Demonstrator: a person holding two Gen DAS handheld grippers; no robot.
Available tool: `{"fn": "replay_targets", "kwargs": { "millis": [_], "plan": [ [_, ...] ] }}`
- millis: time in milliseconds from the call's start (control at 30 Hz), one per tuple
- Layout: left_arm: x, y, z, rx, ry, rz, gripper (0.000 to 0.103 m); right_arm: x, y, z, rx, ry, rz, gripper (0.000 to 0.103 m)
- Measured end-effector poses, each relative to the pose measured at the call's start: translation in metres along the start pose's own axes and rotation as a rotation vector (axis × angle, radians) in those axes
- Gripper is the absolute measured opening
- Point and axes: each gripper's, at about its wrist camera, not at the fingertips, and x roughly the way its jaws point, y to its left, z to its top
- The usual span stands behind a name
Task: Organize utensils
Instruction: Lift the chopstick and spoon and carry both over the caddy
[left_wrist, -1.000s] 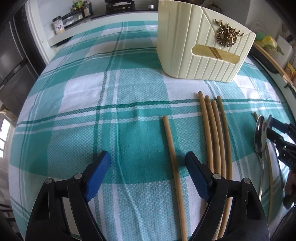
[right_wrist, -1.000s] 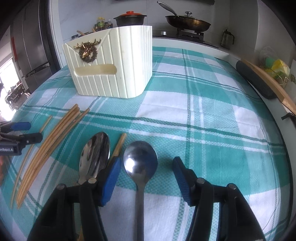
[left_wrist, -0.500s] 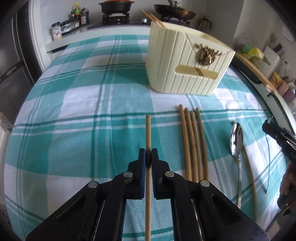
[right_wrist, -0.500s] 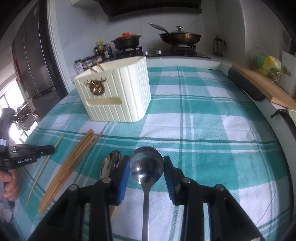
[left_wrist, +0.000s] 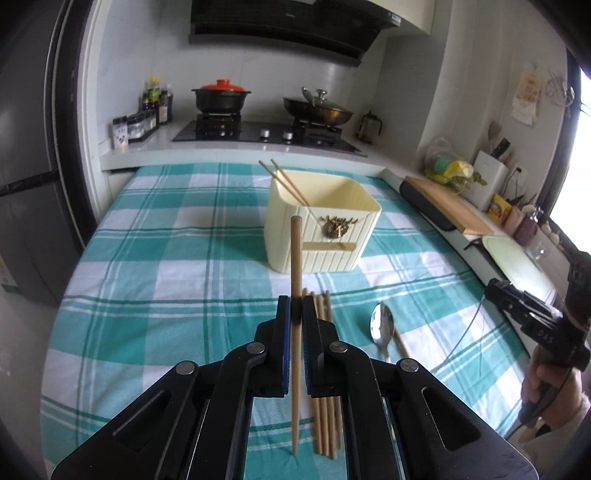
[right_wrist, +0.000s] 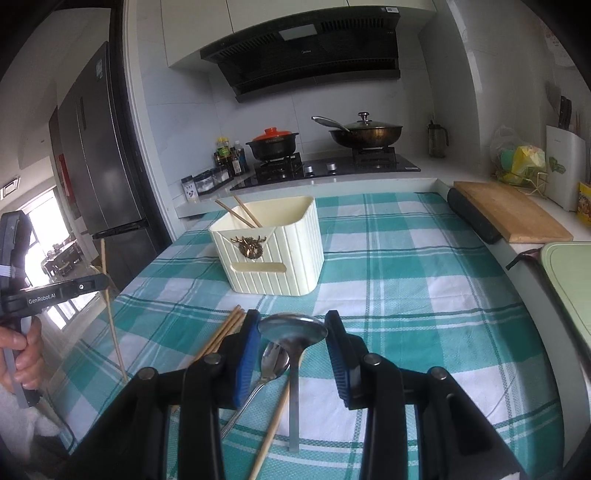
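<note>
1 chopstick (left_wrist: 295, 280) between left tongs (left_wrist: 294, 312).

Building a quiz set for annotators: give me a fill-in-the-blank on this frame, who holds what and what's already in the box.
1. The left tool is shut on a single wooden ____.
2. The right tool grips a metal ____ by its bowl.
3. The cream utensil box already holds ____ chopsticks, leaning out of it.
4. On the checked tablecloth a second spoon lies to the ____ of the loose chopstick bundle in the left wrist view.

Missing words: chopstick; spoon; two; right
</note>
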Motion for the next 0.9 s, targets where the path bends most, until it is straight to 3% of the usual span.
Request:
{"fn": "replay_targets", "kwargs": {
  "millis": [367,900],
  "plan": [
    [-0.025,-0.005,0.008,-0.002,-0.051,-0.035,0.004,-0.02,0.006,0.02,-0.02,-0.053,0.011,0.036],
    [-0.033,-0.006,0.019,-0.017,-0.054,-0.083,0.004,-0.029,0.012,0.058,-0.064,-0.074,0.042,0.036]
  ]
}}
